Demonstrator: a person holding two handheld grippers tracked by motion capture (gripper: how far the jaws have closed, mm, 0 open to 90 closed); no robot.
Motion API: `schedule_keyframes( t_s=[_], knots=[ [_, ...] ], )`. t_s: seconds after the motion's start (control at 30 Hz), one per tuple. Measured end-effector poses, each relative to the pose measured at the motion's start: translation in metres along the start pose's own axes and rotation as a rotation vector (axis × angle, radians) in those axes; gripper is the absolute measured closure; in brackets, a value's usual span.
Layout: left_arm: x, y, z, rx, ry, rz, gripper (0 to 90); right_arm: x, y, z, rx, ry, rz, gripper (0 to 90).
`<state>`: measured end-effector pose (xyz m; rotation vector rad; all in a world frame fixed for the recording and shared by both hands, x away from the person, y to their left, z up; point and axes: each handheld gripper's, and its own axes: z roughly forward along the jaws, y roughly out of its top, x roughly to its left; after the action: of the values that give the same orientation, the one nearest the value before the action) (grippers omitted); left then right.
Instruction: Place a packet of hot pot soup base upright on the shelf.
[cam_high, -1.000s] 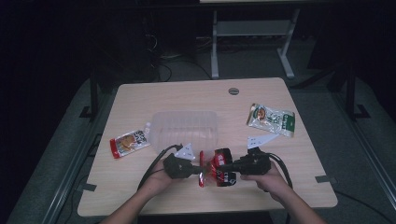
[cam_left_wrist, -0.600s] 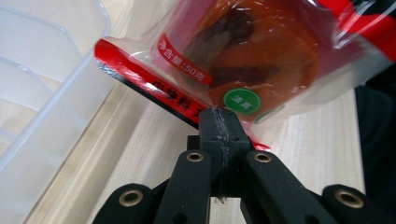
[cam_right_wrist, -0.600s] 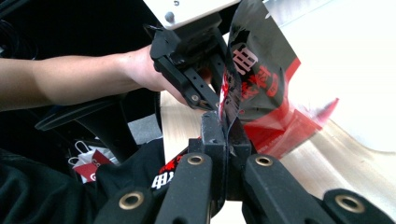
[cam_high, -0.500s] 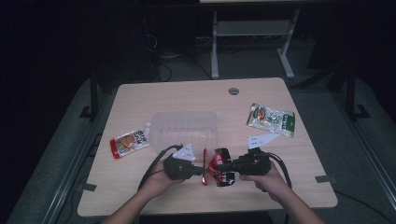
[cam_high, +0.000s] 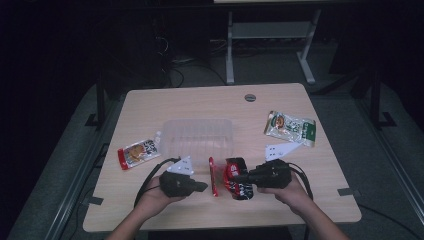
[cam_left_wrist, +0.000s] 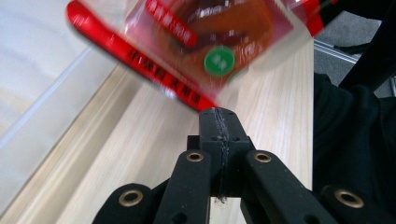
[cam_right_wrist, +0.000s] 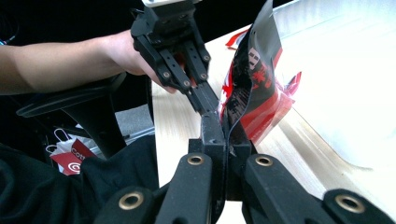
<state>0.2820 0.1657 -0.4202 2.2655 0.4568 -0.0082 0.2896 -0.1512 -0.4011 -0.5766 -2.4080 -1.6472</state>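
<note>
A red and black snack packet (cam_high: 239, 184) hangs just above the table's front middle, and my right gripper (cam_high: 240, 178) is shut on its black edge (cam_right_wrist: 254, 79). The right gripper (cam_right_wrist: 227, 128) pinches that edge between its jaws. My left gripper (cam_high: 204, 186) is shut, its tip just left of the packet's red side strip (cam_high: 212, 177). In the left gripper view the blurred packet (cam_left_wrist: 210, 42) sits right above the shut jaw tips (cam_left_wrist: 219, 114), with nothing seen between them. The left gripper (cam_right_wrist: 208, 105) faces the right one closely.
An empty clear plastic container (cam_high: 220, 140) stands at the table's middle, behind both grippers. An orange and red packet (cam_high: 137, 153) lies at the left and a green and white packet (cam_high: 290, 128) at the right. The wooden table (cam_high: 200, 102) has a round grommet (cam_high: 250, 97).
My left gripper has drawn back a little to the left, away from the packet. The right gripper keeps hold of the packet in about the same place.
</note>
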Motion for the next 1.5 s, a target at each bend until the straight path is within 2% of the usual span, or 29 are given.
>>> schedule_keyframes(
  t_s=[0.13,0.27,0.3,0.37,0.4,0.43,0.5,0.53,0.6,0.63,0.67,0.7,0.77,0.83,1.03,1.07,1.33,1.5],
  knots=[
    [0.003,-0.01,-0.012,0.006,0.013,-0.015,89.8,-0.001,0.003,0.0,-0.002,-0.002,-0.005,89.9],
    [0.008,-0.027,-0.026,-0.005,0.042,-0.065,88.1,0.0,0.011,0.001,-0.005,-0.007,-0.024,89.9],
    [0.01,-0.035,-0.034,-0.01,0.049,-0.098,87.4,0.0,0.013,0.002,-0.007,-0.007,-0.027,89.9],
    [0.011,-0.039,-0.038,-0.009,0.058,-0.101,86.3,0.0,0.015,0.002,-0.011,-0.005,-0.029,89.9],
    [0.012,-0.048,-0.045,-0.007,0.069,-0.125,84.2,0.0,0.019,0.002,-0.024,-0.001,-0.045,89.9],
    [0.012,-0.048,-0.045,-0.007,0.069,-0.125,82.8,0.0,0.019,0.002,-0.024,-0.001,-0.045,89.9],
    [0.014,-0.062,-0.055,0.007,0.096,-0.151,79.4,0.0,0.025,0.002,-0.034,0.0,-0.045,89.9],
    [0.014,-0.062,-0.055,0.007,0.096,-0.151,77.3,-0.001,0.028,0.002,-0.038,-0.001,-0.048,89.9],
    [0.015,-0.07,-0.06,0.013,0.106,-0.188,75.9,-0.001,0.03,0.002,-0.039,0.0,-0.047,89.9],
    [0.016,-0.071,-0.06,0.016,0.116,-0.188,70.1,-0.002,0.036,0.003,-0.049,-0.002,-0.061,89.9],
    [0.017,-0.071,-0.061,0.027,0.124,-0.191,70.1,-0.002,0.036,0.003,-0.049,-0.002,-0.061,89.9],
    [0.019,-0.071,-0.061,0.026,0.14,-0.188,64.5,-0.004,0.041,0.003,-0.054,-0.009,-0.071,90.0],
    [0.019,-0.071,-0.06,0.028,0.144,-0.185,61.3,-0.005,0.044,0.003,-0.058,-0.012,-0.073,90.0],
    [0.019,-0.071,-0.057,0.034,0.155,-0.184,53.4,-0.01,0.053,0.004,-0.075,-0.019,-0.085,89.9],
    [0.022,-0.076,-0.052,0.057,0.173,-0.208,43.6,-0.019,0.066,0.008,-0.093,-0.027,-0.081,89.9],
    [0.023,-0.076,-0.051,0.064,0.178,-0.199,41.1,-0.022,0.07,0.01,-0.09,-0.034,-0.081,89.9],
    [0.025,-0.076,-0.05,0.069,0.198,-0.19,38.7,-0.036,0.088,0.024,-0.106,-0.054,-0.082,89.9],
    [0.025,-0.076,-0.05,0.081,0.213,-0.186,38.7,-0.044,0.094,0.034,-0.102,-0.072,-0.08,89.9]
  ],
)
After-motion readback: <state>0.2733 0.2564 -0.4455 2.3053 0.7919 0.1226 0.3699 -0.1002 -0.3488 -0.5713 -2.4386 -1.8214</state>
